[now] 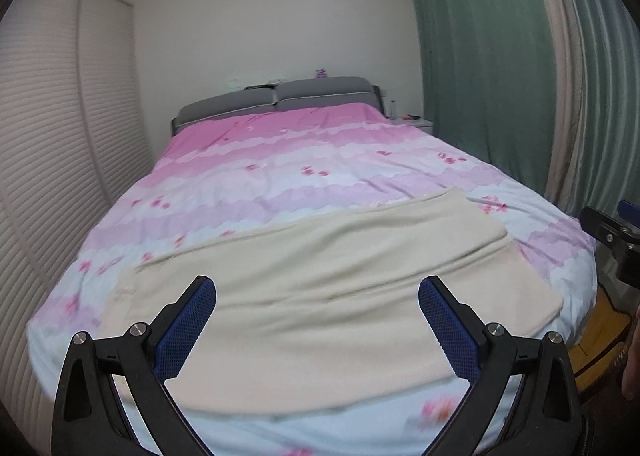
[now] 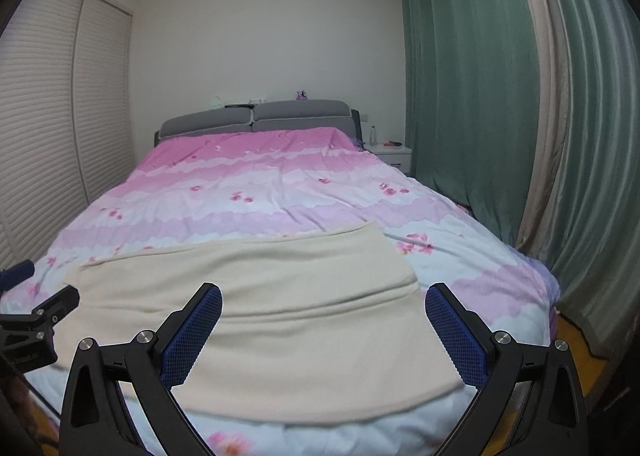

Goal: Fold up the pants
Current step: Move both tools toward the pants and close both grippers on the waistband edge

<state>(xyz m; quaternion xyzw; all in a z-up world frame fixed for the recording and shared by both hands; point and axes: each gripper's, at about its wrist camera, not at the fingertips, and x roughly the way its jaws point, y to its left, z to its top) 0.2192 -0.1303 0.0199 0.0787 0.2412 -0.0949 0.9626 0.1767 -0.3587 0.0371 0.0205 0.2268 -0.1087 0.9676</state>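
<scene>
The cream-coloured soft fabric pants (image 1: 320,288) lay flat, folded lengthwise, across the near end of the bed with the pink and white floral duvet (image 1: 280,160), filling the lower centre of both wrist views. The left gripper (image 1: 317,324), black with blue textured pads, hung above the cloth with its fingers spread wide, holding nothing. The right gripper (image 2: 323,330) was likewise spread wide and empty, over the pants. Green pleated curtains (image 2: 460,76) filled the right of the frame, and a grey padded headboard (image 2: 256,118) stood at the far end.
</scene>
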